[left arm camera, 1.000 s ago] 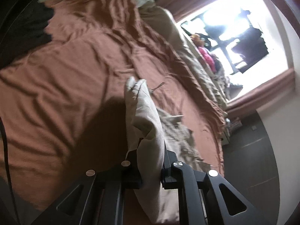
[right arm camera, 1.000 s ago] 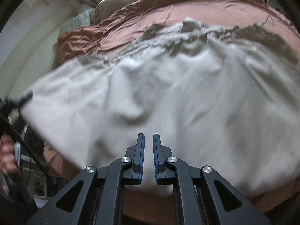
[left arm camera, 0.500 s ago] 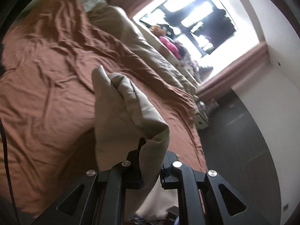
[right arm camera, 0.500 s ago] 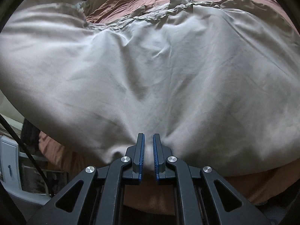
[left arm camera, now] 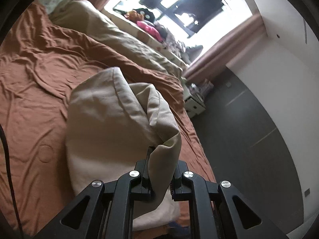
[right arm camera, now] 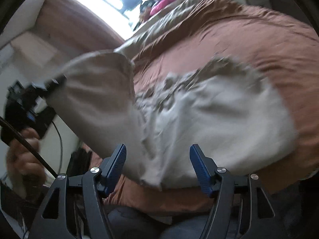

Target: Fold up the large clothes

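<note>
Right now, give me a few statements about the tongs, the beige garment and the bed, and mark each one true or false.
1. The left tongs are shut on the beige garment. True.
2. The right tongs grip the garment too. False: they stand open, having just been opening, with nothing pressed between the pads.
3. The bed cover is rust brown. True.
4. The garment lies flat and neatly folded. False: part of it is lifted off the bed by the left tongs and the rest lies bunched.
5. The window is dark. False: bright daylight comes through it.
</note>
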